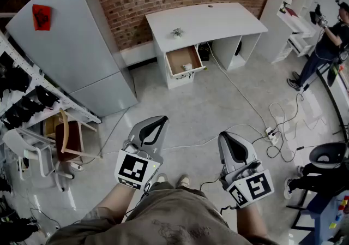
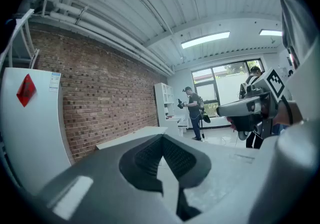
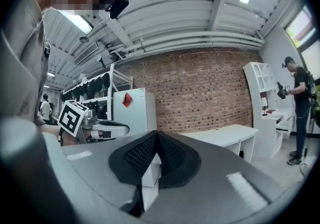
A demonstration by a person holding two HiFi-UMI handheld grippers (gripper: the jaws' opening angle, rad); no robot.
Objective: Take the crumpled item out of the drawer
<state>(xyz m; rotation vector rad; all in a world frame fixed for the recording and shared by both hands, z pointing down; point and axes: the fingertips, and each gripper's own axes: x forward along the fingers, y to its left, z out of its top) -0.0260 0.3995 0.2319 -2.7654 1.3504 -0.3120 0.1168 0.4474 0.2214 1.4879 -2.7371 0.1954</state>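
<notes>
L gripper and R gripper are both well back from desk, low by the person's legs. Jaws together on each, nothing between. Crumpled item is in open drawer under desk top.

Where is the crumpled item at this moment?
In the head view, the crumpled item lies inside the open drawer of the white desk, upper middle, right of the grey fridge.
</notes>
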